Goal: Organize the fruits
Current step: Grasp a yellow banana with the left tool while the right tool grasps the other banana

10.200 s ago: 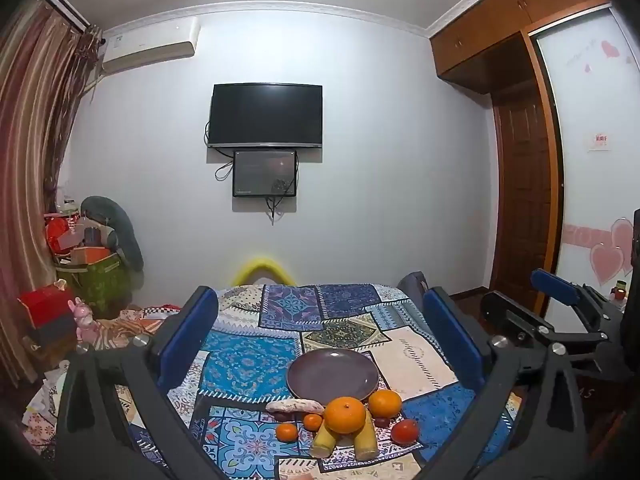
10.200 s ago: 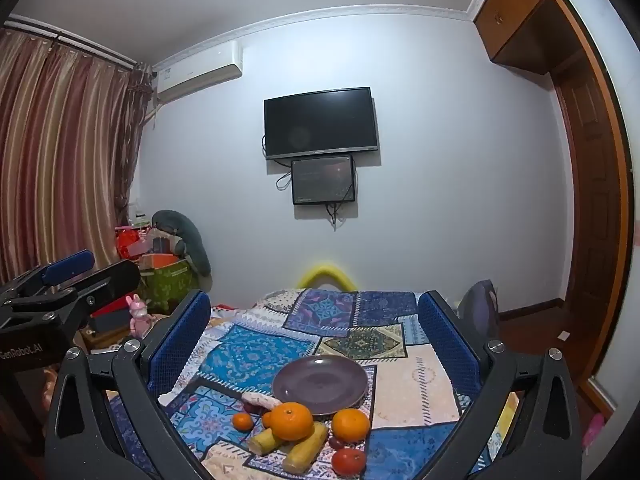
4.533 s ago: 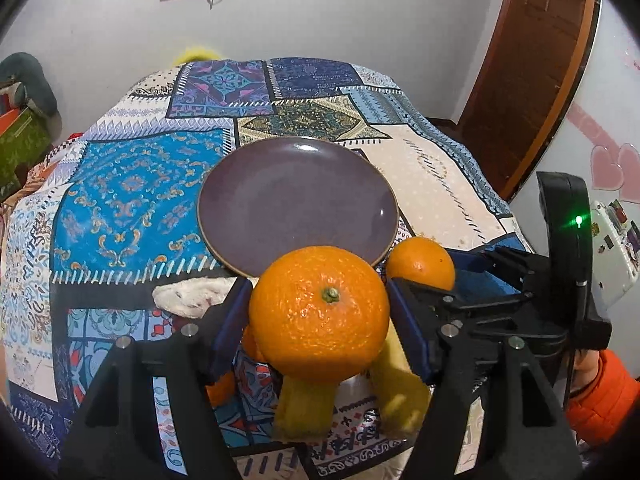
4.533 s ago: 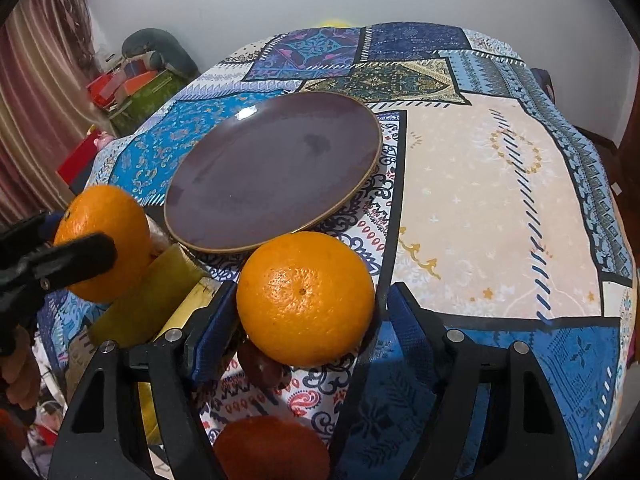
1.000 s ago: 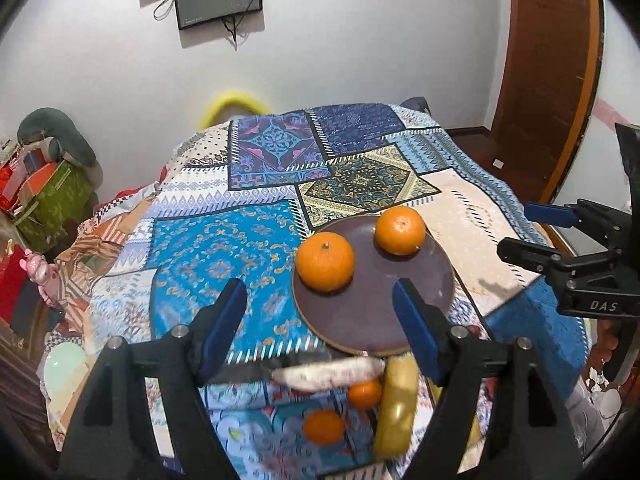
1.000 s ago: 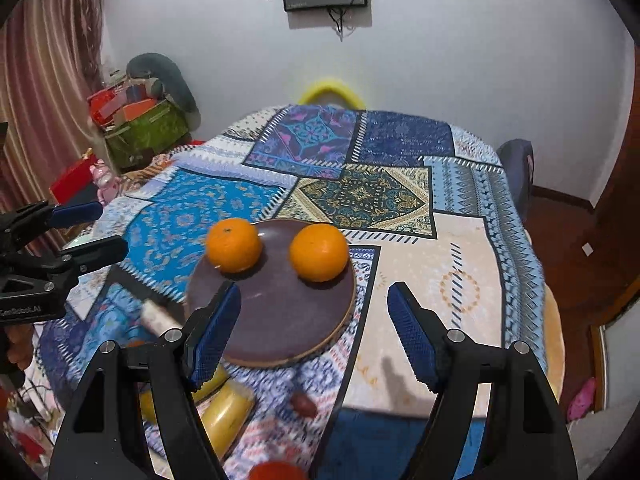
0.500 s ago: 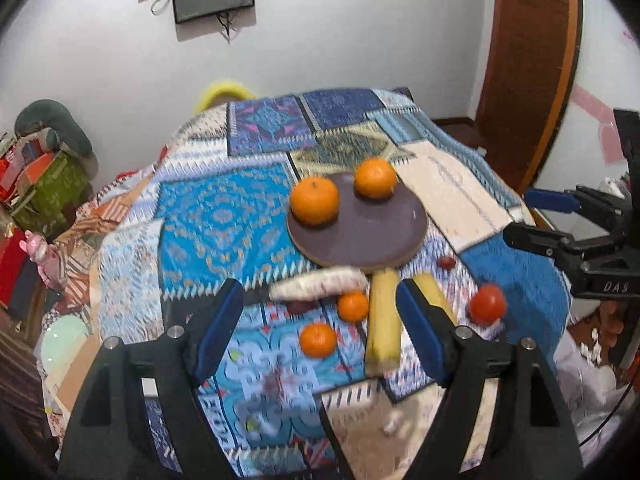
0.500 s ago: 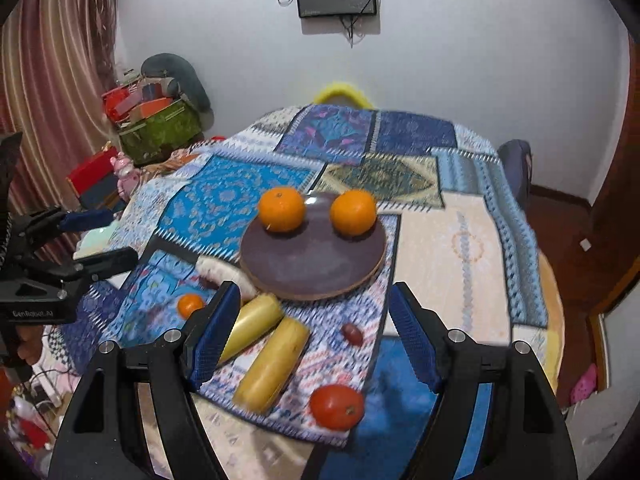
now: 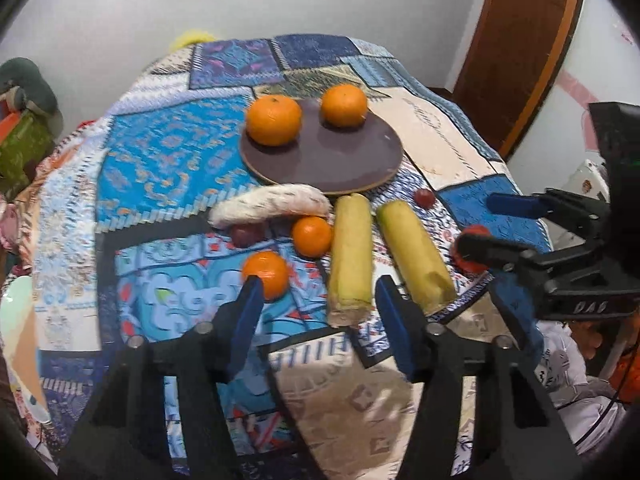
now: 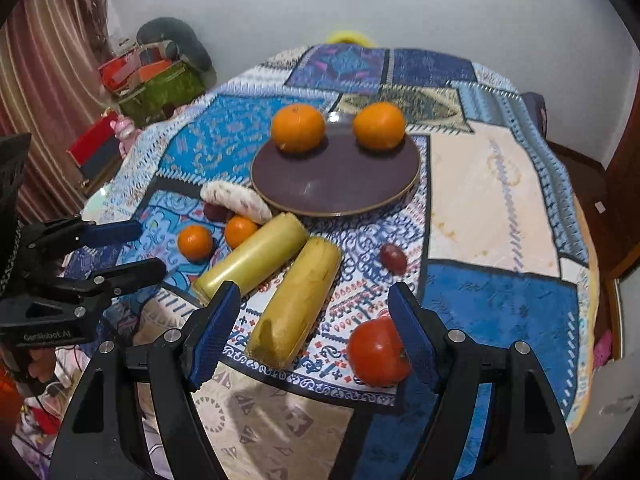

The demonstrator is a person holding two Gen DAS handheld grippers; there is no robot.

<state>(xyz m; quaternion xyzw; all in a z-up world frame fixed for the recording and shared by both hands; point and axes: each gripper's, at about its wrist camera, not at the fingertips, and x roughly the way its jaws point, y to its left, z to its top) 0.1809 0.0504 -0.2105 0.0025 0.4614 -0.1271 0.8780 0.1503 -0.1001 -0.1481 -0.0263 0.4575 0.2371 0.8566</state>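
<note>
Curtain (image 10: 44,80) only in right view

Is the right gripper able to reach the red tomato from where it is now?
Probably yes. The right gripper is open and holds nothing, and the red tomato lies on the cloth just by its right finger. Nothing covers the tomato; the nearer yellow fruit lies to the side.

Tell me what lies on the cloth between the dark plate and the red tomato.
In the right wrist view, only one small dark red fruit lies between the plate and the tomato; the rest of that stretch is bare patterned cloth.
</note>
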